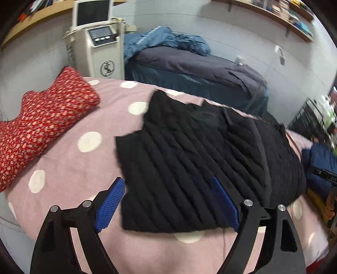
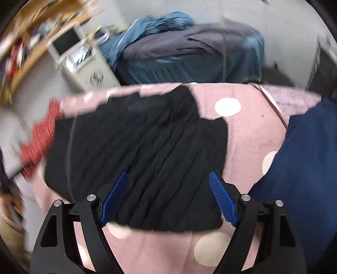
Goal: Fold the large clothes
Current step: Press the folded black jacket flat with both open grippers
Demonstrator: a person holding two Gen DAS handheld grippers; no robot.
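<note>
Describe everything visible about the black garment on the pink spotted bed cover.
The black garment is a ribbed, knit-looking fabric with diagonal ridges, partly folded into a rough rectangle, with an overlapping layer and a paler seam stripe towards one side. It lies flat on the pink spotted cover, apart from the red floral cloth. Both grippers, left and right, are open above its near edge, holding nothing.

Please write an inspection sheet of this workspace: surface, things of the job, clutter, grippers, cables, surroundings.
Surface: pink spotted bedspread.
Job's things: black quilted garment lies folded flat on it.
Clutter: red floral cloth to the left, navy cloth to the right.
Grippers: left gripper open, right gripper open; both over the garment's near edge, holding nothing.
Cables: nothing seen.
Surroundings: second bed with blue bedding, white machine, wall shelves.
</note>
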